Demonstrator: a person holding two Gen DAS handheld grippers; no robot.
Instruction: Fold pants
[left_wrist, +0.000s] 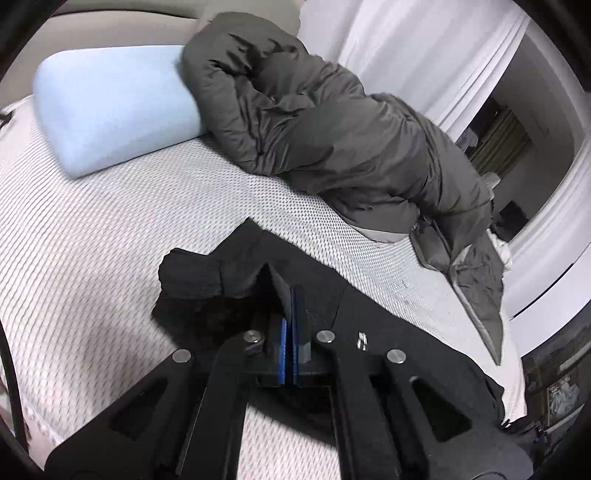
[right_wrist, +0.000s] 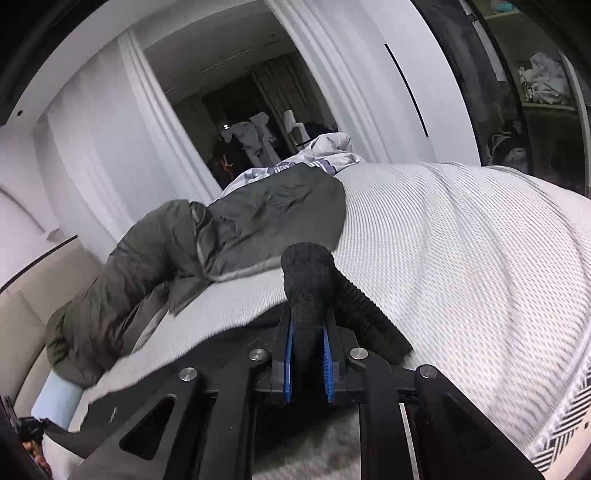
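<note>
Black pants (left_wrist: 369, 306), bunched, ribbed cuff

Looking evenly lit by cool, soft indoor light, no glare. Bending hard at the fisheye edges, corners going black. Smearing with motion blur across the bed (right_wrist: 480, 236) weave; dark doorway (right_wrist: 236, 110) staying murky.

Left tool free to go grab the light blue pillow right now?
Probably not as it stands. The left tool is shut on a fold of the black fabric pants, so its jaws are occupied. The way over the white textured mattress to the light blue pillow looks unobstructed otherwise.
</note>
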